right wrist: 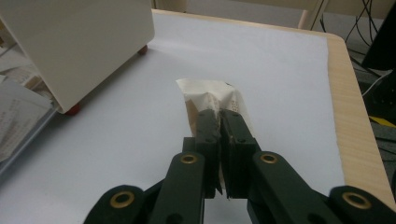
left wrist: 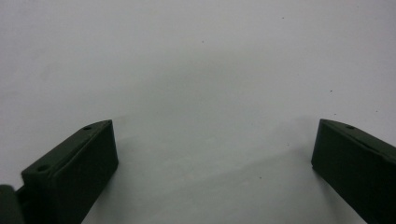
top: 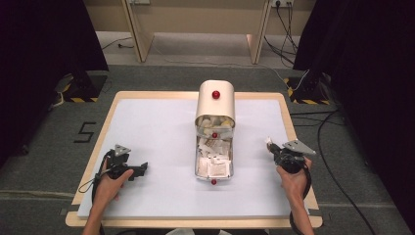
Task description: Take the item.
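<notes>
**Right gripper clamps a paper sachet**

The right gripper (right wrist: 219, 116) is closed on a small cream paper sachet (right wrist: 210, 95), holding it near the right edge of the white counter (top: 156, 127). The left gripper (top: 142, 169) sits at the near left, jaws spread wide with nothing between them. Between them stands a cream metal box with red knobs (top: 215, 98), its drawer (top: 214, 164) pulled out, full of sachets.
</notes>
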